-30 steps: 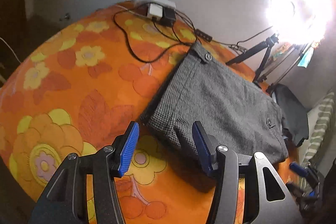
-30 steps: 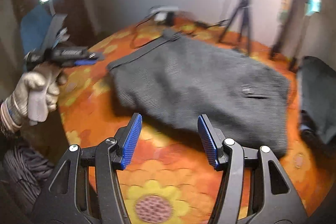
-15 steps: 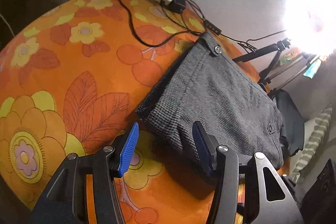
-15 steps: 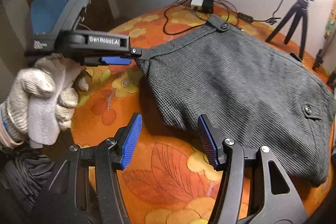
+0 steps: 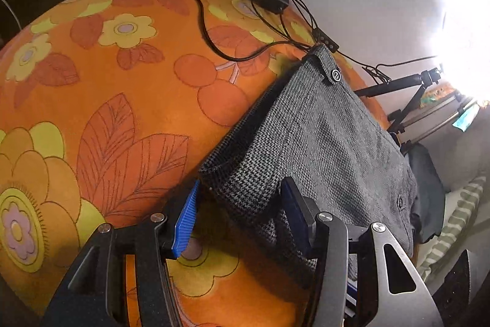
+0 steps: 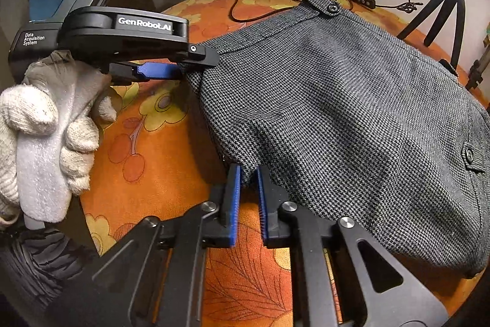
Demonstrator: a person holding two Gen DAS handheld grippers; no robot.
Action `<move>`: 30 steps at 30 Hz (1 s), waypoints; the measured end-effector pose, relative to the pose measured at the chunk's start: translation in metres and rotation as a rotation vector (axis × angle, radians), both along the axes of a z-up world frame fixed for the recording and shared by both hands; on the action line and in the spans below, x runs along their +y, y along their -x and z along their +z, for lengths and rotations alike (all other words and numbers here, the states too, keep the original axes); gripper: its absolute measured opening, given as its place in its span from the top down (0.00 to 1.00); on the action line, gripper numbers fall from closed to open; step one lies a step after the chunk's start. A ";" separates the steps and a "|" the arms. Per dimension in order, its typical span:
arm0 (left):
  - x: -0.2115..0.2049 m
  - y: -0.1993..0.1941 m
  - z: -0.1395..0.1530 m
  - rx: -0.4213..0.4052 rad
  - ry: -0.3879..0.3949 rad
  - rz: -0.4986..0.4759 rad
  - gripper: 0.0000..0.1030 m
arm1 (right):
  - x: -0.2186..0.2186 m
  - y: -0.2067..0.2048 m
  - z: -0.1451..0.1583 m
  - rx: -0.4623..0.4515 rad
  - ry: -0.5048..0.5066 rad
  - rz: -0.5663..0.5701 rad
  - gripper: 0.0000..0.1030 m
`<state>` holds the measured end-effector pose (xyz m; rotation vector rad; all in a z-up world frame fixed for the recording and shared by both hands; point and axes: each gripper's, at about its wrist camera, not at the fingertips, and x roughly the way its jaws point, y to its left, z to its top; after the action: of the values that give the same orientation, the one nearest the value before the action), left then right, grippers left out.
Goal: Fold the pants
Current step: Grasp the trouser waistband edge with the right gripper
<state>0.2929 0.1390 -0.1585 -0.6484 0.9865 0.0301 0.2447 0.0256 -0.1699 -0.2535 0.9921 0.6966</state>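
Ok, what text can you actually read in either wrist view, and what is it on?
"GenRobot.AI": white, on the black body of the left gripper, right wrist view.
"Data Acquisition System": white, on the same gripper's rear housing.
Pants: no label visible; button markings too small to read.

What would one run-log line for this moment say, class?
right gripper: shut on pants near edge | left gripper: open around waistband corner | surface: floral orange cloth
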 end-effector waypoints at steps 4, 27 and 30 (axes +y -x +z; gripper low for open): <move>-0.006 -0.002 0.000 -0.019 -0.021 0.016 0.50 | -0.004 -0.004 -0.001 0.041 -0.040 -0.017 0.91; -0.080 0.014 0.051 -0.307 -0.303 -0.156 0.85 | -0.081 -0.090 0.087 0.090 -0.316 -0.211 0.36; -0.091 0.017 0.050 -0.322 -0.339 -0.195 0.85 | -0.057 -0.115 0.085 0.131 -0.275 -0.178 0.34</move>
<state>0.2760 0.0482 -0.1088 -0.2333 0.7060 -0.0756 0.3601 -0.0316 -0.0852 0.1208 1.0161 0.6836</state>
